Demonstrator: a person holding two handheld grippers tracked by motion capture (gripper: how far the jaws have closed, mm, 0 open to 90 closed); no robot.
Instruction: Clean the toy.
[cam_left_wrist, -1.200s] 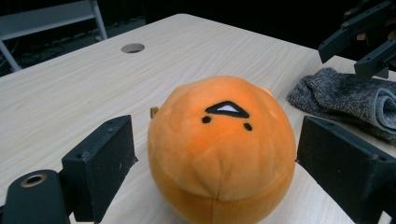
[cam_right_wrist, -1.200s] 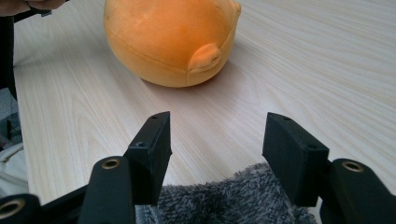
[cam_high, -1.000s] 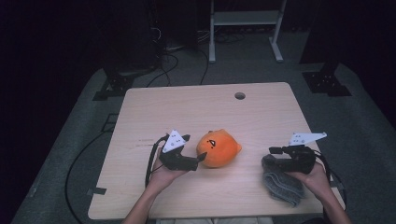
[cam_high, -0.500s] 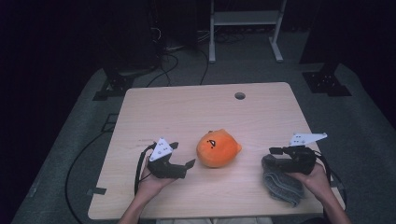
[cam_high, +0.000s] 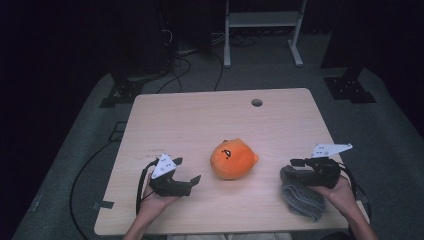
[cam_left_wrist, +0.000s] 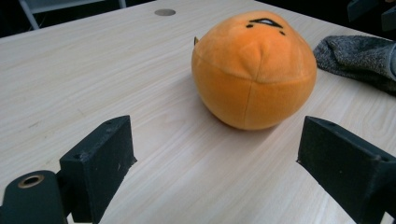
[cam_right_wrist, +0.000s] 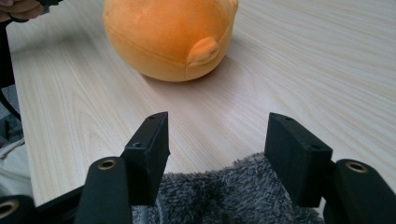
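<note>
The orange plush toy (cam_high: 233, 159) sits mid-table (cam_high: 200, 115), apart from both tools. The left hand-held gripper (cam_high: 196, 180) points at it from just beside, jaws wide and empty, the nearer of the two. The right hand-held gripper (cam_high: 295, 162) hovers over the grey cloth (cam_high: 300, 197), jaws wide, gripping nothing

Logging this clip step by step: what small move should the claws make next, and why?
Probably lower the right claw onto the grey cloth and close. Its jaws stand open just above the cloth, gripping nothing. The left claw is open too, apart from the orange plush, with bare table between them.
</note>
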